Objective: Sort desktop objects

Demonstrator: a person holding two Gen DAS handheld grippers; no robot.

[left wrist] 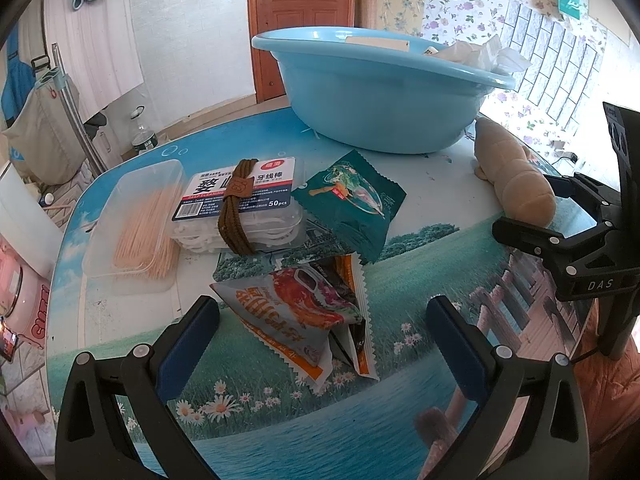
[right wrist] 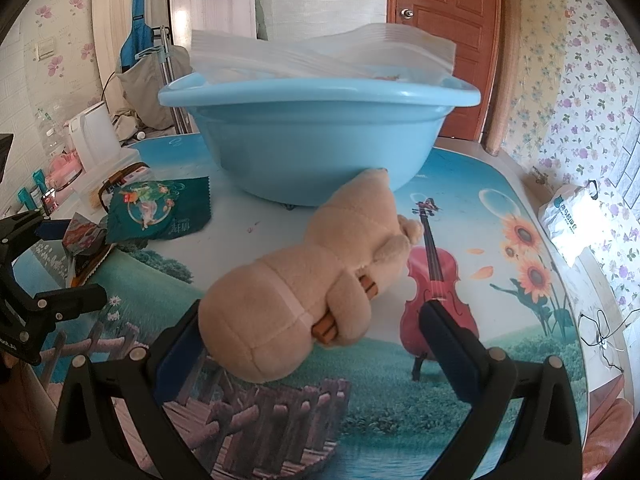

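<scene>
Right wrist view: spread right gripper straddles fuzzy plush toy; left gripper gapes over crinkly snack packets.

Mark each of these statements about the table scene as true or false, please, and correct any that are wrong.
1. The left hand-held gripper is open, with an orange snack packet lying between its fingers. True.
2. The plush toy is inside the blue basin. False: it lies on the table, in front of the basin.
3. The floss pick box has a brown cord looped around it. True.
4. The right hand-held gripper is shut on the plush toy. False: it is open, with the toy's rounded end between its fingers.
5. The clear toothpick box sits to the right of the green packet in the left wrist view. False: it sits at the far left.
</scene>
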